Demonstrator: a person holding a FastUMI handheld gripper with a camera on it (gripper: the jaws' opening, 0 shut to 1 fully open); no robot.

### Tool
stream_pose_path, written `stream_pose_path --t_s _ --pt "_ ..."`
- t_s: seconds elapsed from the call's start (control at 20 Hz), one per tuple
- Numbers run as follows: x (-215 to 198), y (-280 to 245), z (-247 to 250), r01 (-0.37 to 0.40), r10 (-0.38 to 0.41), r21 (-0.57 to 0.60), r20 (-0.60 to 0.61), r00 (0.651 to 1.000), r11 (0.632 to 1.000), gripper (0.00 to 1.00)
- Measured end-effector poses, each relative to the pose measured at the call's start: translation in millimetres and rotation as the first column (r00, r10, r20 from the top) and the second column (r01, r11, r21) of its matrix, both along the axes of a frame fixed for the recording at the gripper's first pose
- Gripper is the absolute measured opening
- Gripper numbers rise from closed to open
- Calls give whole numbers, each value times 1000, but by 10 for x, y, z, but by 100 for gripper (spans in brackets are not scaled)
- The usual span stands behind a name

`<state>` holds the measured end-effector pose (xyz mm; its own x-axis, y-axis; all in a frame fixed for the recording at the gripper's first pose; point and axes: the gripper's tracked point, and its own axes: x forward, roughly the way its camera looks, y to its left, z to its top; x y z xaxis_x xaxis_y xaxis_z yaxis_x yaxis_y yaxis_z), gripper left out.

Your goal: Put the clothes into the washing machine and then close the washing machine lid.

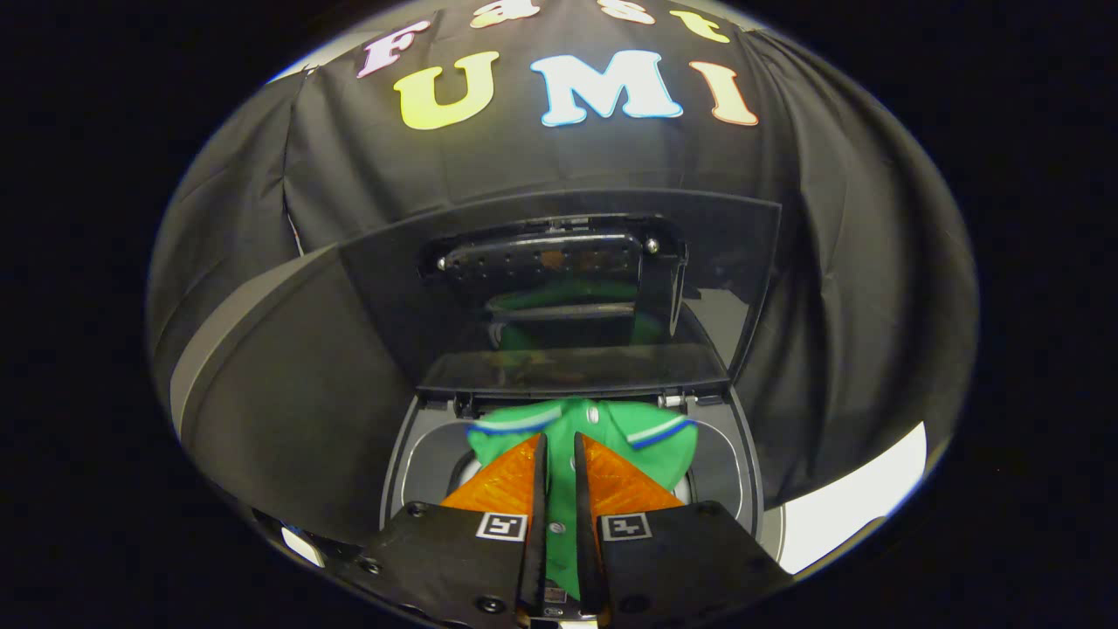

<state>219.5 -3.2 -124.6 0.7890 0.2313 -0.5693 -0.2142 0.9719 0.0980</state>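
claw: fingers narrow, pinching the green shirt between them | shirt: hangs over the washer opening, just below the raised lid | step: lowering the shirt in; let go only once the collar and sleeves sit inside the rim; then reach for the lid

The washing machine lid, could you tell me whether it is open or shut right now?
Open: the washing machine lid stands raised behind the opening, while the fingers pinch the green shirt over the drum.
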Motion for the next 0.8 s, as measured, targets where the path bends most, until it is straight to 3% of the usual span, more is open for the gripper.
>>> stream_pose_path --t_s 0.25,0.55,0.8 --pt "0 25 65 3 -2 -7 35 999 1000 98" --pt "63 124 503 -9 8 5 152 988 1000 98" --pt "256 256 993 -24 16 24 298 954 999 98"
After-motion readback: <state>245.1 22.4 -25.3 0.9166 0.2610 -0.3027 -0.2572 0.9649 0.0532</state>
